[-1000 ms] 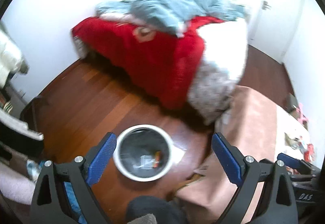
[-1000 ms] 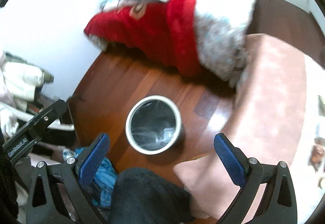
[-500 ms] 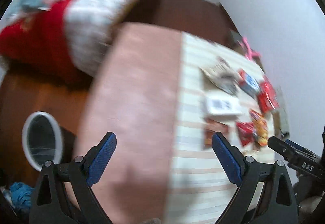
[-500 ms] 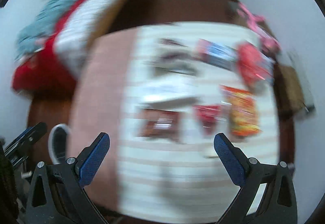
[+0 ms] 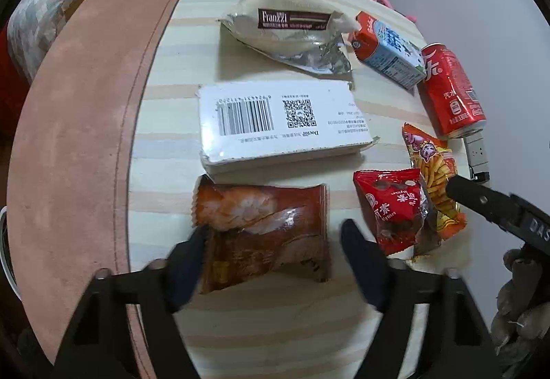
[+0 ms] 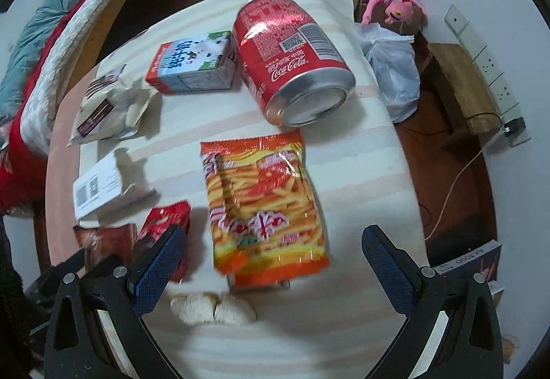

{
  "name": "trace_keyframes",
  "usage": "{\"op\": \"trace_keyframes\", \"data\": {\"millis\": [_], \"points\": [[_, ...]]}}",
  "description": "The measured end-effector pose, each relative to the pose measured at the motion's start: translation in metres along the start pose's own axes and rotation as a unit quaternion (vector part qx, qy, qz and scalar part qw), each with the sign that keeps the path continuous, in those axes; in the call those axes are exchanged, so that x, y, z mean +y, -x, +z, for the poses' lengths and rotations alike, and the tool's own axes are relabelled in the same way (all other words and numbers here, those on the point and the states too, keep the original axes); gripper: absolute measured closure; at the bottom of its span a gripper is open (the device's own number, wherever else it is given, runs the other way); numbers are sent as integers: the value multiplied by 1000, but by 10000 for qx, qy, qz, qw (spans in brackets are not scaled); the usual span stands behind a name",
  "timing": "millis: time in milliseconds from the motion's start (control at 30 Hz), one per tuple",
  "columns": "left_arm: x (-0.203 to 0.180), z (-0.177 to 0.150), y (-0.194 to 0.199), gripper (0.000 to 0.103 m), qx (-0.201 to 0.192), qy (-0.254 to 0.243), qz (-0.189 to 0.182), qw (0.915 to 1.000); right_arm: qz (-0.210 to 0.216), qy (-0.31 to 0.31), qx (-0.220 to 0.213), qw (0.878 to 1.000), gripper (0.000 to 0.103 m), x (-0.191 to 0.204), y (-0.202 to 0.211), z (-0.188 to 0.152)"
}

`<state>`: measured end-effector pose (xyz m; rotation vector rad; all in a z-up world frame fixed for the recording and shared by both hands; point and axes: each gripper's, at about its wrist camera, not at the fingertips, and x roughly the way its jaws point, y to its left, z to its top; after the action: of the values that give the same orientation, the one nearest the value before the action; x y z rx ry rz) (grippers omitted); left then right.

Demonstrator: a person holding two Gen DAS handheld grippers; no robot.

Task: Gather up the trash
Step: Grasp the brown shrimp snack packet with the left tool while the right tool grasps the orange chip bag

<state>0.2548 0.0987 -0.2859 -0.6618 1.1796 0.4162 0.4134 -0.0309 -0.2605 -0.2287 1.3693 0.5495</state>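
Both tongs have been swung away from the metal bin on the floor and are now pointed steeply down over the worktop [image 5: 165, 337], where the trash is spread on a striped cloth. The left tongs [image 5: 275, 248] have just been closing: their jaws are blurred and stand partly open astride the lower half of the brown snack wrapper [image 5: 264, 231]; whether the pads press on it cannot be told. Beyond it a white barcoded box [image 5: 282, 124], a torn cream wrapper [image 5: 292, 31], a milk carton [image 5: 388, 49] and a red cola can [image 5: 450, 90] are laid out. The right tongs [image 6: 271, 262] are held wide open and empty over the lower end of the orange fries packet [image 6: 261, 207]. A small red wrapper [image 6: 165, 234] lies just beside their left jaw.
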Motion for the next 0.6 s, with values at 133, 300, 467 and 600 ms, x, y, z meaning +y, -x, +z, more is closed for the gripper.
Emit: {"op": "trace_keyframes", "data": {"millis": [133,300,467,600], "points": [[-9,-2,1,49,-169,-94,170,9997,56,-50,35,10000,0,0,-15,10],[-10,-6,8,51,-331,-138,306,9989,-99,22,79,9999,22,9,-27,10],[-6,-14,29,51,-527,-165,368,9978,-276,184,-44,9994,47,13,-23,4],[6,-20,57,51,-706,-216,439,9963,-261,227,-144,9993,50,13,-8,-6]]}}
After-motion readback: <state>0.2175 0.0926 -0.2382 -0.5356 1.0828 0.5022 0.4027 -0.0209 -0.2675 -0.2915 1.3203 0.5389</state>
